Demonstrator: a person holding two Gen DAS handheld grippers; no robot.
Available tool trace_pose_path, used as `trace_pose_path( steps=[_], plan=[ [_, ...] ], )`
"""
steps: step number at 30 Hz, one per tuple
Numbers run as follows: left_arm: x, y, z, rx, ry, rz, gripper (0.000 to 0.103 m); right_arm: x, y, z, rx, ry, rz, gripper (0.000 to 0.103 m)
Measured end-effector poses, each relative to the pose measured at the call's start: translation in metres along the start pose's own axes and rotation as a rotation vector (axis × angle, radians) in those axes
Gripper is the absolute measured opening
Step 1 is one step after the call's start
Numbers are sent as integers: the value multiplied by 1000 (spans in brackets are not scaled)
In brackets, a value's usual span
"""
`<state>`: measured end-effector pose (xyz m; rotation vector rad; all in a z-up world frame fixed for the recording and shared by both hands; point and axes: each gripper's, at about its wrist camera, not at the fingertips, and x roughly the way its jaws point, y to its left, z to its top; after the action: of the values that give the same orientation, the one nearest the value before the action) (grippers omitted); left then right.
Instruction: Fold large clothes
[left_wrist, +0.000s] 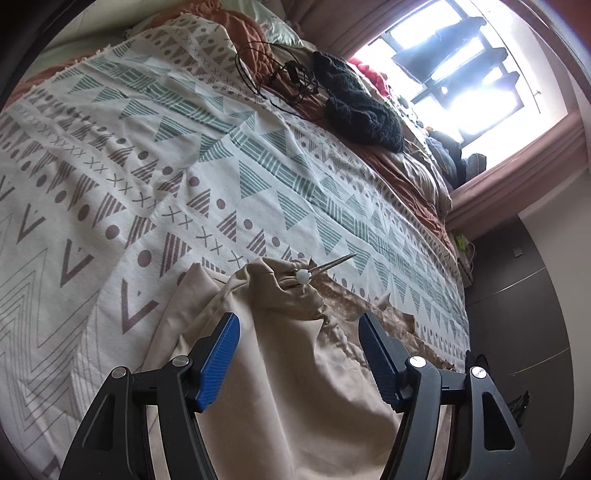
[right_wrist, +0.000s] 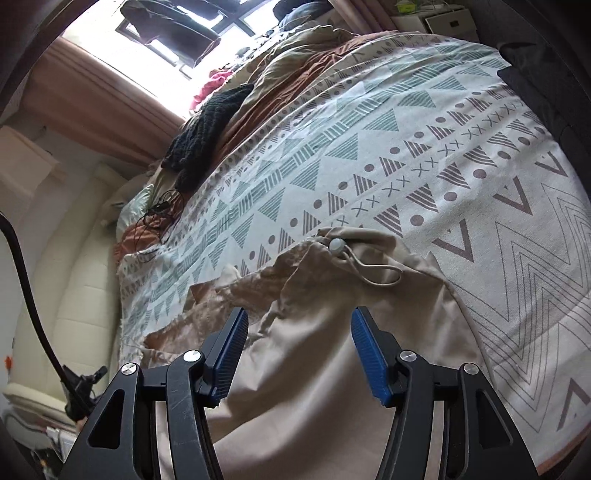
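Both your tongs, left gripper and right gripper, stand released above the beige garment, gripping nothing.

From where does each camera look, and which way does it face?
Left wrist: on the left gripper, looking down over the beige garment and the bed to the window; open blue fingers show.
Right wrist: on the right gripper, same aim; open fingers too.
Shared: garment, toggle, black knit.
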<state>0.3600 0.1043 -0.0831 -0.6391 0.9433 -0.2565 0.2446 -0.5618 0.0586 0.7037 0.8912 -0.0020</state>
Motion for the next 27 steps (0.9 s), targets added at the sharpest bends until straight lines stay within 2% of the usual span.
trace_pose_path(
  steps=[5, 8, 15, 19, 24, 27],
  plan=[
    [-41, 7, -19, 14, -53, -3, 68, -25, 19, -14, -37, -35, 1, 59],
    [-60, 17, -34, 18, -74, 21, 68, -38, 24, -27, -57, -54, -7, 59],
    [-73, 51, -70, 27, -40, 123, 68, -63, 10, -70, -54, -88, -96, 59],
    [-67, 66, -91, 43, -3, 176, 68, -74, -8, -94, -65, -98, -186, 59],
    [-63, 70, -108, 63, 4, 183, 45, -82, -37, -118, -17, -76, -239, 59],
    [-57, 70, -116, 76, 24, 223, 30, -82, -52, -128, 5, -66, -288, 59]
  ],
)
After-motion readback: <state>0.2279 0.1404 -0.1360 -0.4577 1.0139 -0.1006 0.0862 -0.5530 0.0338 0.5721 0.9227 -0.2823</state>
